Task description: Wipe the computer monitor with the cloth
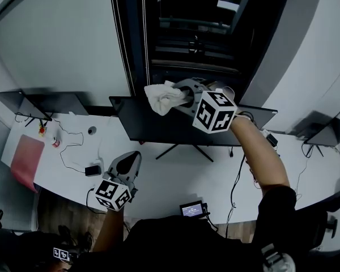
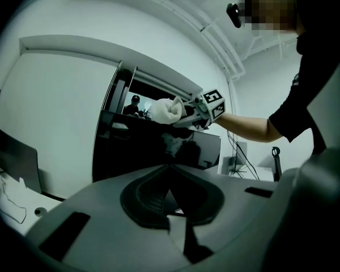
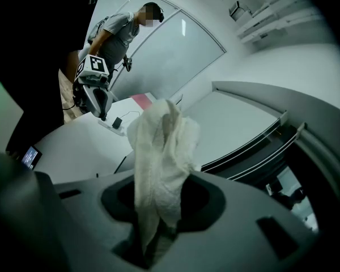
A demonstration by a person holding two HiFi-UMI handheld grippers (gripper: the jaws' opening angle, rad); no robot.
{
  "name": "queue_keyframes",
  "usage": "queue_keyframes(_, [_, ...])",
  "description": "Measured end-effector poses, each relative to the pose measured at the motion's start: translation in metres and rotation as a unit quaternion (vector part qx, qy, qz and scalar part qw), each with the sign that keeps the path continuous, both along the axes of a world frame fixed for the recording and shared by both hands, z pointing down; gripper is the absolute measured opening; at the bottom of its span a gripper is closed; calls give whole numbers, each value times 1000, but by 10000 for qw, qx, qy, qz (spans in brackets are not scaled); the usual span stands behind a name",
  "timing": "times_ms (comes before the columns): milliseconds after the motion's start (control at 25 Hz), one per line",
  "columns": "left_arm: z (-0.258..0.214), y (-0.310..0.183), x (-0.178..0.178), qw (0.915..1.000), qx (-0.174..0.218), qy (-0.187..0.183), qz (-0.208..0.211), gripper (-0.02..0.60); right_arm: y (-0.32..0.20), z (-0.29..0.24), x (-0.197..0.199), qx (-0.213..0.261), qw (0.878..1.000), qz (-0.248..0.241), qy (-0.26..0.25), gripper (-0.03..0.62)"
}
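Observation:
A black computer monitor (image 1: pixel 158 126) stands on the white desk (image 1: pixel 175 177), its screen dark. A crumpled white cloth (image 1: pixel 164 98) sits at the monitor's top edge, near its left end, with my right gripper (image 1: pixel 184 97) shut on it. The right gripper view shows the cloth (image 3: pixel 158 163) bunched up between the jaws. My left gripper (image 1: pixel 127 166) hovers low over the desk in front of the monitor, shut with nothing in it. The left gripper view shows the monitor (image 2: pixel 153 149), the cloth (image 2: pixel 169 111) and my right gripper (image 2: pixel 187 113) ahead.
More dark monitors stand at the desk's far left (image 1: pixel 22 103) and far right (image 1: pixel 328 132). A red pad (image 1: pixel 27 157), a power adapter (image 1: pixel 92 170) with cables and a small lit device (image 1: pixel 192 209) lie on the desk. Another person (image 3: pixel 116 30) stands beyond the desk.

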State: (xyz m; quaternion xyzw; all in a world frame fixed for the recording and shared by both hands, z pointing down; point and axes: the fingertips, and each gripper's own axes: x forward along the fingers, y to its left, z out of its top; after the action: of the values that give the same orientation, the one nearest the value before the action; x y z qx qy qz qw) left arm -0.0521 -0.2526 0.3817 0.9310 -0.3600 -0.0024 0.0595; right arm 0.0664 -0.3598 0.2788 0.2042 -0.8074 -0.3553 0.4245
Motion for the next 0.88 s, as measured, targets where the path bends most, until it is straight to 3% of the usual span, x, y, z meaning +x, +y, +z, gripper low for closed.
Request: queue_keyframes(880, [-2,34,91,9999,19,-43,96,-6,29,2,100,-15,9999,134,-86,126])
